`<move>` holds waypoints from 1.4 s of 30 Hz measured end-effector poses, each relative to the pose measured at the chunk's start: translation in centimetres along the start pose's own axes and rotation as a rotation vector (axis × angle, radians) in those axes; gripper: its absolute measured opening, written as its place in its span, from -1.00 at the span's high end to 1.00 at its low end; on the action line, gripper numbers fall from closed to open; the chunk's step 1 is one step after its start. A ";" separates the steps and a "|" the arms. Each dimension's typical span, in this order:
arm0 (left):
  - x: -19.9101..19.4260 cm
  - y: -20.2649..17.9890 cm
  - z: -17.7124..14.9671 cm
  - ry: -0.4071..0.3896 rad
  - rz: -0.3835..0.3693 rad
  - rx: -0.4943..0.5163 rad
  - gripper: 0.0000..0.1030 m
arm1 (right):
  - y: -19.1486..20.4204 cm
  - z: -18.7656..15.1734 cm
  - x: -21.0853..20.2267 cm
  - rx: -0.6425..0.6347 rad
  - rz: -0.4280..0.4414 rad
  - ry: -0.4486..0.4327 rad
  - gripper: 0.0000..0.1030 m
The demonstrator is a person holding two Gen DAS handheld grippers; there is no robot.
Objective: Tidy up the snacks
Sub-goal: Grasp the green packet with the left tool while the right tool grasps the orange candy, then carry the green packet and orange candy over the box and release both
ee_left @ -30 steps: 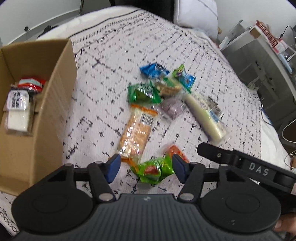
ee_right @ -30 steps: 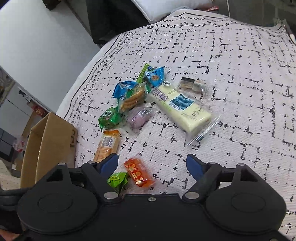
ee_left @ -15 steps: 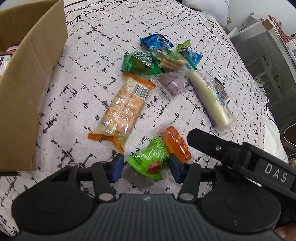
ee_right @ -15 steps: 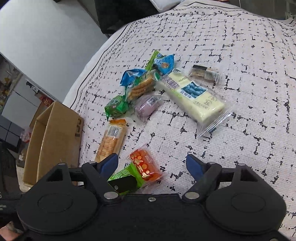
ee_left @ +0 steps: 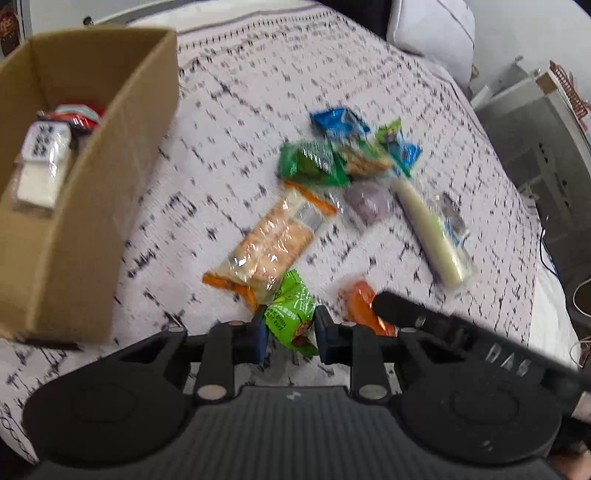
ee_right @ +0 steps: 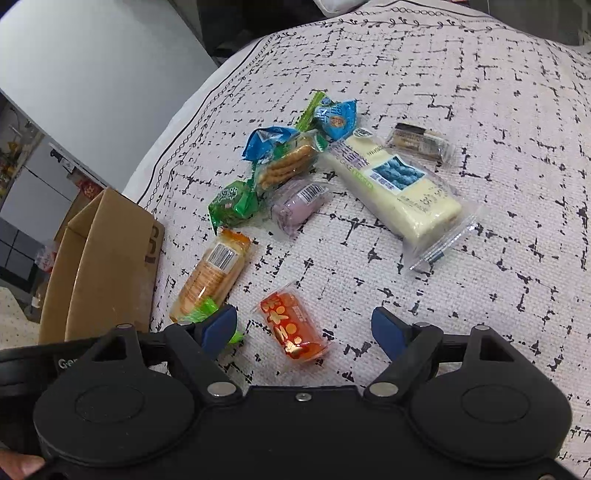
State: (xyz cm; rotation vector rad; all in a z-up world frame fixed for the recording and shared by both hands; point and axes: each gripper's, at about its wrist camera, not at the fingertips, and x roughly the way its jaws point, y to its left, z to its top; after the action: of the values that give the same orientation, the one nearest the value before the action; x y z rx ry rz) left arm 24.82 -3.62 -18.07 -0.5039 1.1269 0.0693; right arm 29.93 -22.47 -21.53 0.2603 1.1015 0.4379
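Observation:
My left gripper is shut on a bright green snack packet and holds it just above the patterned bedspread. A cardboard box stands to its left with a white packet and a red one inside. My right gripper is open, with an orange-red snack packet lying between its fingers on the bed. Several other snacks lie beyond: an orange cracker pack, a purple packet, a long white bar, and a dark green packet.
Blue and green wrappers with a biscuit pack and a small brown bar lie further back. The box shows at the left of the right wrist view. A pillow and grey furniture lie beyond the bed.
My left gripper has closed on the green packet and lifted it back toward the box side. My right gripper has moved closer over the orange-red packet, still open.

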 end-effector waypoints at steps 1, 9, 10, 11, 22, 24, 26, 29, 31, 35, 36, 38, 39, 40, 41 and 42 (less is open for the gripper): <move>-0.2 0.0 0.1 -0.012 0.005 0.001 0.52 | 0.2 0.0 0.1 -0.011 -0.009 0.001 -0.50; -1.5 0.3 0.7 -0.044 -0.029 -0.018 0.52 | 1.9 -0.6 0.8 -0.129 -0.061 0.041 -0.15; -1.8 0.3 0.8 -0.051 -0.036 -0.017 0.52 | 2.1 -0.7 0.9 -0.144 -0.074 0.045 -0.04; -2.0 0.3 0.8 -0.057 -0.041 -0.017 0.52 | 2.3 -0.8 1.0 -0.159 -0.087 0.049 0.02; -4.4 0.7 1.9 -0.127 -0.085 -0.025 0.52 | 3.2 -0.8 -0.1 -0.182 -0.103 0.020 0.57; -4.8 1.0 2.0 -0.134 -0.096 -0.034 0.52 | 3.4 -0.7 -0.6 -0.178 -0.105 0.002 0.58; -5.3 1.3 2.2 -0.142 -0.107 -0.045 0.52 | 3.5 -0.5 -1.2 -0.177 -0.105 -0.015 0.59; -5.9 1.8 2.5 -0.154 -0.124 -0.058 0.52 | 4.1 -0.4 -1.9 -0.182 -0.120 -0.038 0.60; -6.4 2.1 2.7 -0.162 -0.134 -0.067 0.52 | 4.7 -0.2 -2.3 -0.181 -0.118 -0.050 0.61; -7.4 2.7 3.1 -0.186 -0.151 -0.081 0.52 | 6.2 0.3 -3.0 -0.199 -0.120 -0.079 0.61; -7.7 2.8 3.2 -0.196 -0.152 -0.080 0.52 | 6.7 0.4 -3.2 -0.204 -0.118 -0.086 0.61; -8.2 3.1 3.5 -0.209 -0.160 -0.084 0.52 | 7.4 0.7 -3.5 -0.215 -0.118 -0.097 0.61; -8.4 3.3 3.6 -0.212 -0.165 -0.088 0.52 | 7.8 0.9 -3.6 -0.219 -0.117 -0.103 0.61; -8.6 3.5 3.7 -0.217 -0.169 -0.091 0.52 | 8.3 1.0 -3.8 -0.224 -0.114 -0.110 0.61; -8.8 3.7 3.8 -0.222 -0.172 -0.095 0.52 | 8.7 1.2 -4.0 -0.227 -0.110 -0.117 0.61; -9.1 3.9 3.9 -0.228 -0.174 -0.099 0.52 | 9.1 1.3 -4.1 -0.225 -0.103 -0.123 0.61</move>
State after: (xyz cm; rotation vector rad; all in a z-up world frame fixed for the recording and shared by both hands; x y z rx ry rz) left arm 22.99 3.28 -10.20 -0.6633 0.8567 0.0299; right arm 27.59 -16.36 -13.92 0.0317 0.9323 0.4441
